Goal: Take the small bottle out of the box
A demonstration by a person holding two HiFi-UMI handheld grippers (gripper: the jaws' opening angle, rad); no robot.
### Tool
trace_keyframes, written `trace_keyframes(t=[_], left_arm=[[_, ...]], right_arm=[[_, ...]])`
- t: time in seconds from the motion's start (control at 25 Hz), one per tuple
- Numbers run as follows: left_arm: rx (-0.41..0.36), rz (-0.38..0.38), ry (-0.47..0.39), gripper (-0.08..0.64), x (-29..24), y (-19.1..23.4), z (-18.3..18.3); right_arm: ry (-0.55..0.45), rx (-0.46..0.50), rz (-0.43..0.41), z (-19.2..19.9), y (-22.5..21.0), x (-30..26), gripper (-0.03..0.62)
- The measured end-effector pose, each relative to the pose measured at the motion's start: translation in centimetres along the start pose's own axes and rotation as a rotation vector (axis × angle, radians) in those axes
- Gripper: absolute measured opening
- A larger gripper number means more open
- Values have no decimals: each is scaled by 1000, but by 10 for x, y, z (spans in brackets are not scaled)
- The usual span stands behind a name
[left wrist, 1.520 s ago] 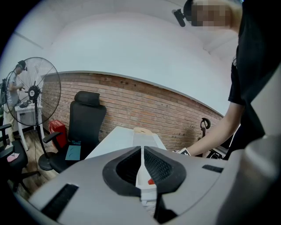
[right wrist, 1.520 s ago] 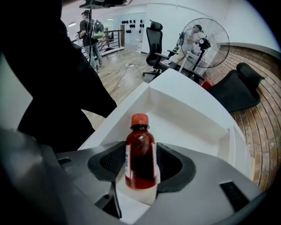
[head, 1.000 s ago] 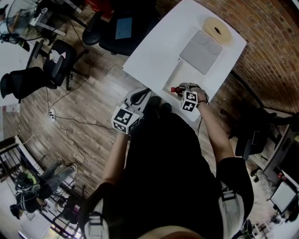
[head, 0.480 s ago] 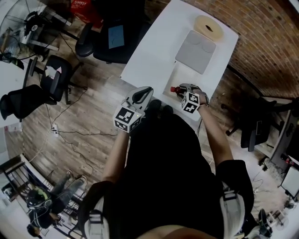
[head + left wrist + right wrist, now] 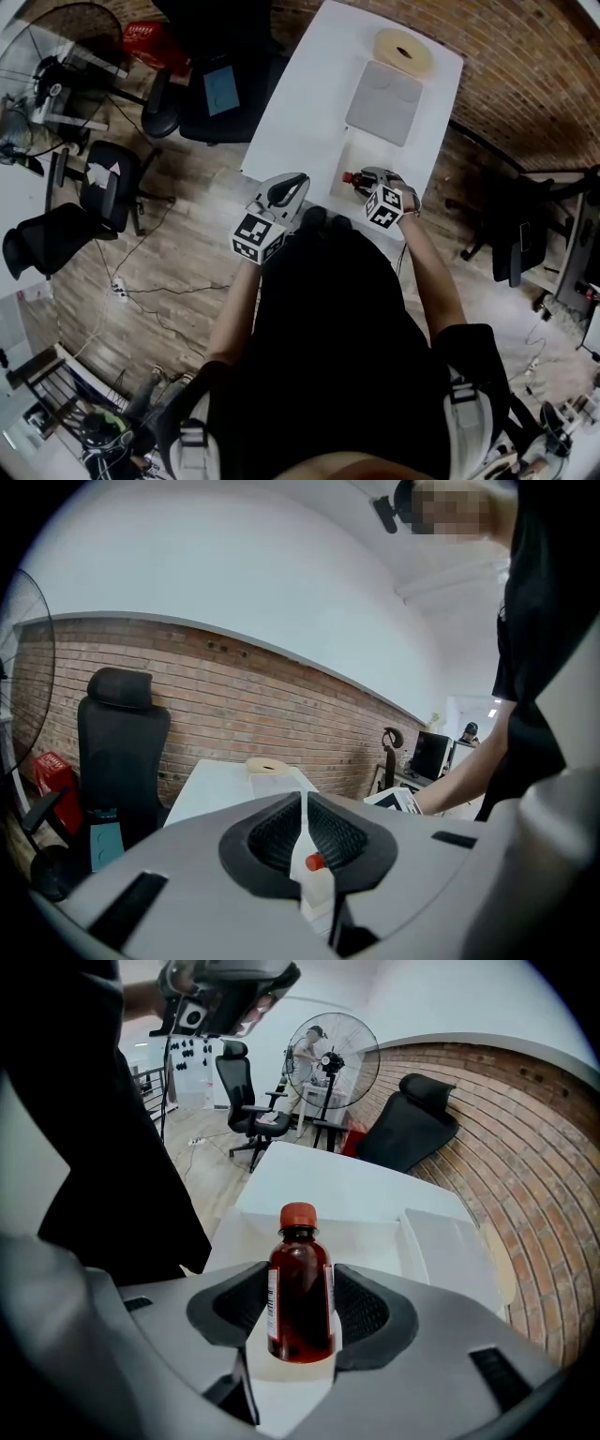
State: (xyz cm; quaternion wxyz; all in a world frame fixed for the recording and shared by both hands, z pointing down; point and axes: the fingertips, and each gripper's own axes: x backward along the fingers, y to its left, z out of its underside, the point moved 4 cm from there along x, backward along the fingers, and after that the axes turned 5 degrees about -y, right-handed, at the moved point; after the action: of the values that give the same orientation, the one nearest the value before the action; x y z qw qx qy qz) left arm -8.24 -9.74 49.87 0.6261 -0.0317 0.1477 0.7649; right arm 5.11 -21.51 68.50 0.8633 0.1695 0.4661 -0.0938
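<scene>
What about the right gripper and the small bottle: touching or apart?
Touching. In the right gripper view, the right gripper clamps the small bottle, pads against both its sides.

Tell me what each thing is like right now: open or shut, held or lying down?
small bottle: red cap on, upright, held between the right gripper's jaws.
right gripper: shut on the small bottle.
left gripper: shut, holding nothing.
box: open, lid off.
lid: lying flat on the table beyond the box.
</scene>
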Motion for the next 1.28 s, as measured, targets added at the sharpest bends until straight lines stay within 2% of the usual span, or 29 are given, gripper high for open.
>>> trace_keyframes(t=[0.36,0.92,1.16,1.28], left_arm=[[-8,74,8,35,-4,17,1],[-25,183,22,35,-10,27,4],[-31,231,39,35,-16,33,8],[-43,254,40,35,-22,34,10]], right_arm=[[-11,-102,74,-10,-5,5,215],[-90,-276,198,-28,2,21,215],[-169,-424,245,-35,8,32,215],[-194,-467,269,-36,9,38,215]])
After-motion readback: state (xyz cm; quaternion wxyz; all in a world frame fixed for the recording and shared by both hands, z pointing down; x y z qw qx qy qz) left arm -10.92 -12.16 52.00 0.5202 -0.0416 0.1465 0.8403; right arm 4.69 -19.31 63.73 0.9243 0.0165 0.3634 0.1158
